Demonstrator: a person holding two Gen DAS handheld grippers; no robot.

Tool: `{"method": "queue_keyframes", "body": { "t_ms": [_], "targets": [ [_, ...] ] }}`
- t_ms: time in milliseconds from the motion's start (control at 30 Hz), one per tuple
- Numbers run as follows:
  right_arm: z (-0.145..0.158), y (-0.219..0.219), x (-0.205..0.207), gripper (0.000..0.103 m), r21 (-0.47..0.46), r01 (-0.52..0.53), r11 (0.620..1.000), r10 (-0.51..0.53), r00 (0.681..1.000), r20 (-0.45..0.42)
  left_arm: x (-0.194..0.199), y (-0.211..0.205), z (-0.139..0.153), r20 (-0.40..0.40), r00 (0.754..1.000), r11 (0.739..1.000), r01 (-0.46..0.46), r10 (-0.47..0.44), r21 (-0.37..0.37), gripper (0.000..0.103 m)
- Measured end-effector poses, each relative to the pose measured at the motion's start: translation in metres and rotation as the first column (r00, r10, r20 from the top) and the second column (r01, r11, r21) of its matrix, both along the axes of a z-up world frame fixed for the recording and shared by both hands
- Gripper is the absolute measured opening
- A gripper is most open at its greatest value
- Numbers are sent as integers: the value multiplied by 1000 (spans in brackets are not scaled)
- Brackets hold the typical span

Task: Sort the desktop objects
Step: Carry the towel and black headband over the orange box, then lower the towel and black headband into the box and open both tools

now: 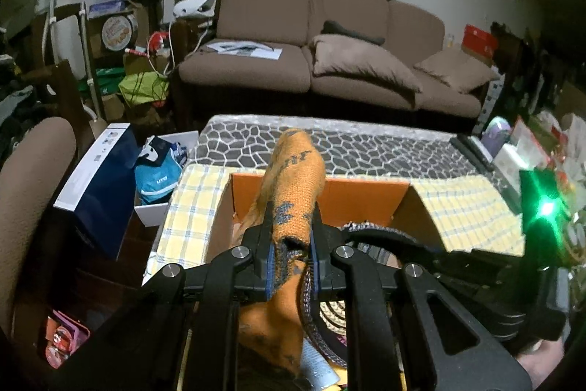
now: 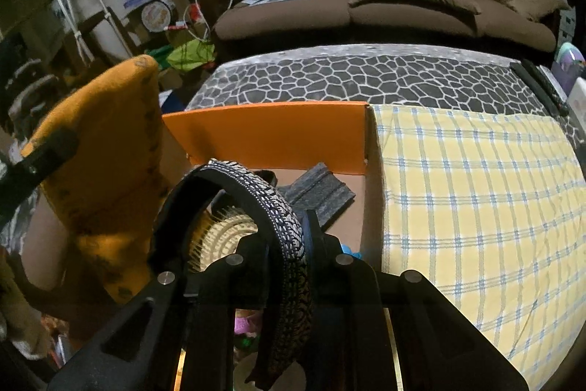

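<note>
My left gripper (image 1: 292,226) is shut on an orange sock (image 1: 296,171) with dark marks, which sticks up over an open box with orange walls (image 1: 359,196). In the right wrist view the same sock (image 2: 110,141) hangs at the left, with one left finger (image 2: 44,152) across it. My right gripper (image 2: 289,244) is shut on a curved headband (image 2: 256,182) with a black, white and blue pattern, just over the box's near side. Under the headband lies a round bristle hairbrush (image 2: 223,233). A dark grey folded item (image 2: 318,193) rests on the box floor.
The box (image 2: 274,131) stands on a yellow plaid cloth (image 2: 476,189) spread over a table with a grey stone pattern (image 2: 366,76). Remotes (image 2: 542,83) lie at the table's right edge. A brown sofa (image 1: 329,61) is behind, and boxes and bags (image 1: 157,178) crowd the floor at the left.
</note>
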State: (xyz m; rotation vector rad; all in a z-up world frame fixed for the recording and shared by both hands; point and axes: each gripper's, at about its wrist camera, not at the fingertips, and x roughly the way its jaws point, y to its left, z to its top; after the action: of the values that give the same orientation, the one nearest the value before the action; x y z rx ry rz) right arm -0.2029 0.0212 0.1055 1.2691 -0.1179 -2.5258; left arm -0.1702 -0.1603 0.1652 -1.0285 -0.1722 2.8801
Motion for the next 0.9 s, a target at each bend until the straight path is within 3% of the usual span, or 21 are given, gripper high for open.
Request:
{"method": "queue_keyframes", "body": {
  "t_ms": [333,567,667,900],
  "targets": [
    [-4,-7,-9,20,29,23,999,-23,1000,16,-25,20,-32,97,994,997,53,-47,-61,13],
    [-5,-10,-11,36,20,25,999,-25,1000,14,-34,30,-44,144,987,994,87,-78,-64,13],
    [-4,-11,-10,52,34,23,999,-23,1000,0,-41,31,-47,155,985,992,89,-74,-92,13],
    [-3,-15,-7,59,61,-3,998,3,1000,-8,-61,41,-58,185,980,981,100,-68,-169,13]
  ]
}}
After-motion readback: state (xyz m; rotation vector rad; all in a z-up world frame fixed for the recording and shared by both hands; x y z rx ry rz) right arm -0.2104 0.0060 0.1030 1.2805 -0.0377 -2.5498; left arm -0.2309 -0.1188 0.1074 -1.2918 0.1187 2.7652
